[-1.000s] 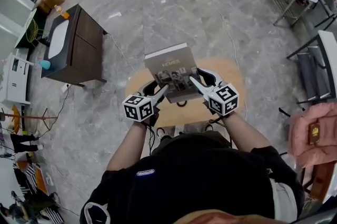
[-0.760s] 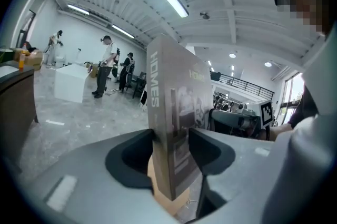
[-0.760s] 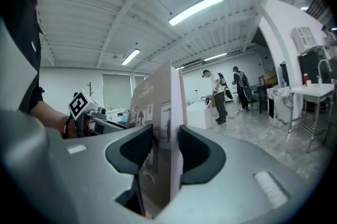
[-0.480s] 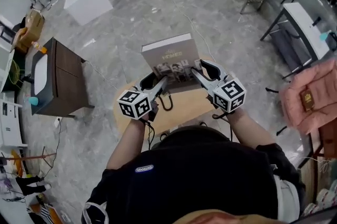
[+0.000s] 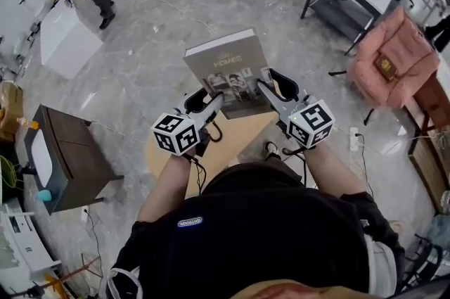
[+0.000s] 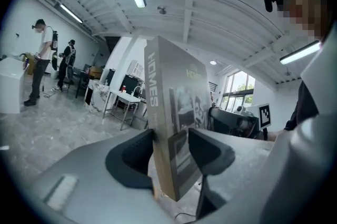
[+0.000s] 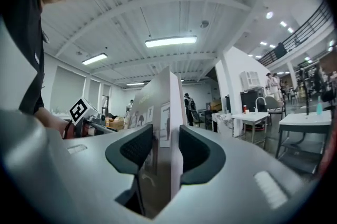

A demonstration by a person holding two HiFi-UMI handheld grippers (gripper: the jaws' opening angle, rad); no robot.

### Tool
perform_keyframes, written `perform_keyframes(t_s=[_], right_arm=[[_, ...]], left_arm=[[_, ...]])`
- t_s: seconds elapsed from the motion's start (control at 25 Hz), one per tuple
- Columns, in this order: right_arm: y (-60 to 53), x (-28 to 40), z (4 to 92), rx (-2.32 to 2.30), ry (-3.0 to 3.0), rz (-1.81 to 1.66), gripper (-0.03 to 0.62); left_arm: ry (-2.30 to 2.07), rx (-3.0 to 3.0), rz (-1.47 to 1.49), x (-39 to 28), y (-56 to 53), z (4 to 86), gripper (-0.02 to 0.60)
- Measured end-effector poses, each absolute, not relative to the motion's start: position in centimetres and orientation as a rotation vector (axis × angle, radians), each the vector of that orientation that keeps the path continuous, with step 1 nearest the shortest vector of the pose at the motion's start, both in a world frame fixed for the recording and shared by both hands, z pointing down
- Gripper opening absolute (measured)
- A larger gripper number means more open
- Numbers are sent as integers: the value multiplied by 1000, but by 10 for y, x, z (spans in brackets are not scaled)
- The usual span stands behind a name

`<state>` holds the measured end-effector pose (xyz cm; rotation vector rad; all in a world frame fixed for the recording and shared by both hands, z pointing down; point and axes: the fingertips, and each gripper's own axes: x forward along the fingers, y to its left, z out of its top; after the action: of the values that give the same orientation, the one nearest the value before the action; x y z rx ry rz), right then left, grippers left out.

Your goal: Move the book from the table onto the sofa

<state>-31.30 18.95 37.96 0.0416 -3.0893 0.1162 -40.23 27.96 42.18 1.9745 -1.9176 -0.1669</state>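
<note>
We hold both arms out ahead, roughly level. The left claw (image 5: pixel 211 103) and the right claw (image 5: pixel 269 84) each pinch the book's (image 5: pixel 226 65) near edge, keeping it above the round surface (image 5: pixel 235 143).

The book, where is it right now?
Head view, centre: the book is clamped by the left claw and right claw, raised over the wooden table.

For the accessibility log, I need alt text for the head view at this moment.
Seen from above, a person holds up a grey book, with the left hand-held gripper and the right hand-held gripper clamped on its two side edges. A round wooden table stands below on a grey marble floor.
</note>
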Motion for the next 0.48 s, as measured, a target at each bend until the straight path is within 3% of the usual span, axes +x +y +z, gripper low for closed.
perform_keyframes(t_s=[0.36,0.48], right_arm=[[191,-260,360,430,-3105,105,183],[138,-208,358,494,-3119,113,183]], left_arm=[[-1650,2205,-123,-367,257,411,215],[-1607,2240,-102,-316,202,410,215]])
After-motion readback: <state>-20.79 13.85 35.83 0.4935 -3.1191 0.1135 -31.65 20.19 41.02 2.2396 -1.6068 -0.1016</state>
